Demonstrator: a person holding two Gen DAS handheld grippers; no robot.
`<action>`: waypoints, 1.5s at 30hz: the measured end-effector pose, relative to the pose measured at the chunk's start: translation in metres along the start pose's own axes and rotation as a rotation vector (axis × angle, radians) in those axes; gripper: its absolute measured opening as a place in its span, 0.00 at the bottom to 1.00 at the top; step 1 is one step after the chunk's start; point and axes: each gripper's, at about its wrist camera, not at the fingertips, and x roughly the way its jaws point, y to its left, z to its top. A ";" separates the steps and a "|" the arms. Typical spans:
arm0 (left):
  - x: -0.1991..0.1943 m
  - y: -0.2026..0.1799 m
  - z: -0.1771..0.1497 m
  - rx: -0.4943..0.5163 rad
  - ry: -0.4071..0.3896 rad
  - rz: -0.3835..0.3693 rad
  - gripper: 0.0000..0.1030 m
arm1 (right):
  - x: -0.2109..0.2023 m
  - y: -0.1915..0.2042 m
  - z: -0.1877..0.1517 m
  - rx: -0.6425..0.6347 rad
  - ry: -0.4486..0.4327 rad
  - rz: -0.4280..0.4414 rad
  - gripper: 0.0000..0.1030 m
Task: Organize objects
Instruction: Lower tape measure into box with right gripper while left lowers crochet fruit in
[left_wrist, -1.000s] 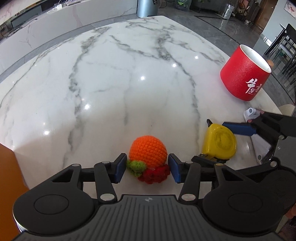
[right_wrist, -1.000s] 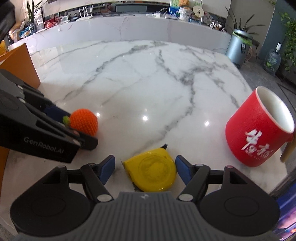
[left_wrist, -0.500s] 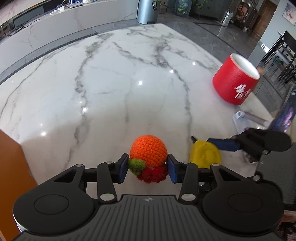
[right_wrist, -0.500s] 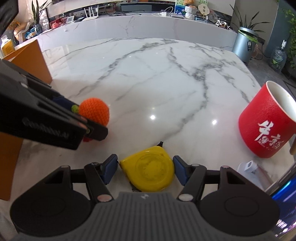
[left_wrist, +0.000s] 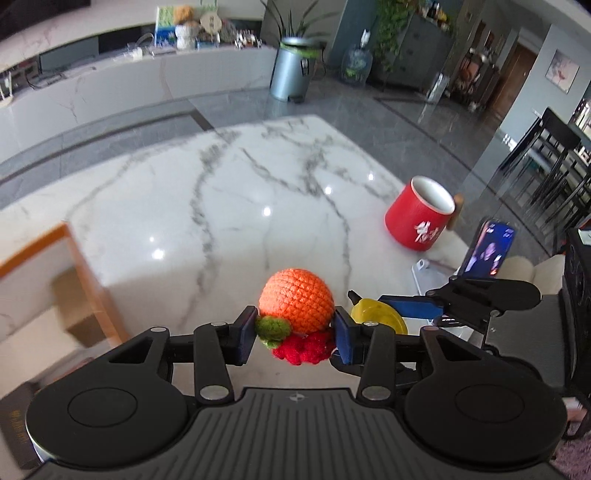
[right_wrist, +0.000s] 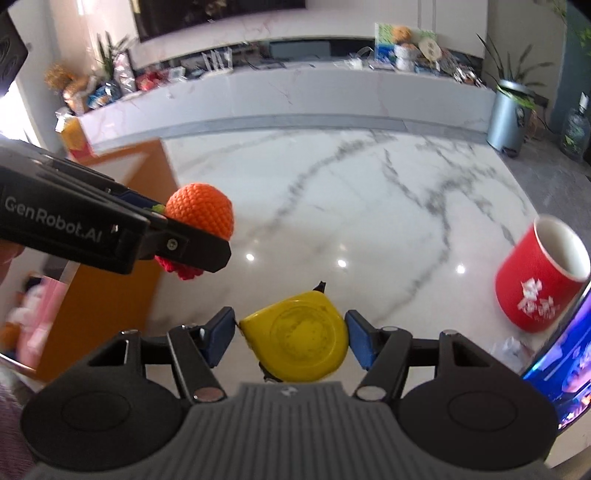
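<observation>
Your left hand-held gripper (left_wrist: 294, 334) is clamped on the orange crocheted ball with green and red knitted bits (left_wrist: 296, 305), held up off the white marble surface (left_wrist: 221, 206). Your right hand-held gripper (right_wrist: 290, 338) is squeezing the round yellow plastic tape measure (right_wrist: 295, 336), also lifted clear of that surface. The red cylindrical mug with white lettering (right_wrist: 541, 277) stands on the surface near its right edge, and an orange-walled open box (right_wrist: 122, 173) sits at its left side.
</observation>
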 end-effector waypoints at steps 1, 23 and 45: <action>-0.010 0.004 -0.002 0.002 -0.013 0.007 0.49 | -0.005 0.007 0.004 -0.009 -0.010 0.013 0.65; -0.069 0.125 -0.063 0.133 0.026 0.193 0.49 | 0.008 0.180 0.072 -0.681 0.000 0.190 0.65; -0.013 0.154 -0.082 0.250 0.162 0.075 0.49 | 0.149 0.223 0.076 -1.114 0.394 0.137 0.65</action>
